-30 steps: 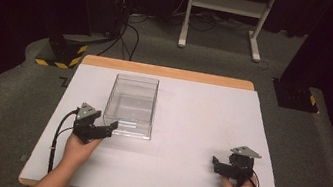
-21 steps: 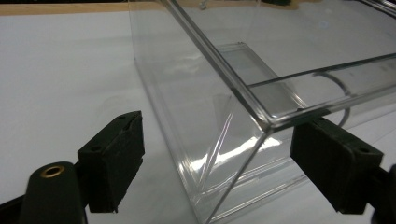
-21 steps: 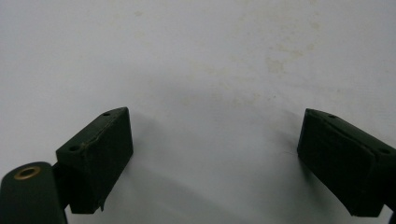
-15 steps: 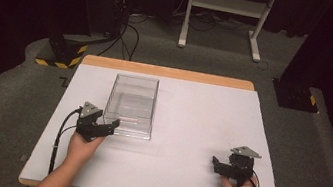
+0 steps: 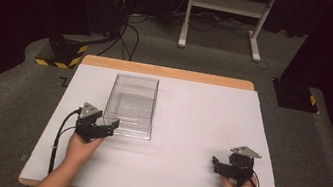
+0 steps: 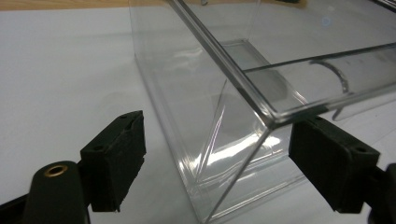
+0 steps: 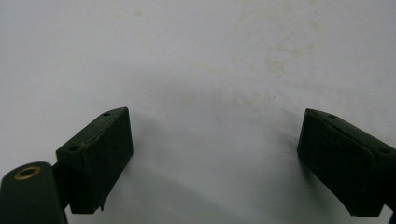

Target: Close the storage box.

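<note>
Now left hand-held gripper (image 5: pixel 109 126) open, straddling clear box (image 5: pixel 131 104) corner.

Overhead light falls evenly on the white worktop (image 5: pixel 189 127), while the room behind sinks into near black. The clear plastic rectangular box (image 6: pixel 243 93) catches bright streaks of glare along its walls. Soft shadows pool under the black fingers (image 7: pixel 95 154), whose near ends blur.

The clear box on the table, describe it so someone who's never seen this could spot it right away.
On the white table, look at the left half, just ahead of the left gripper. There stands the clear box, a see-through oblong with an open top, its near corner between that gripper's open jaws. Everything else on the table is black grippers.
</note>
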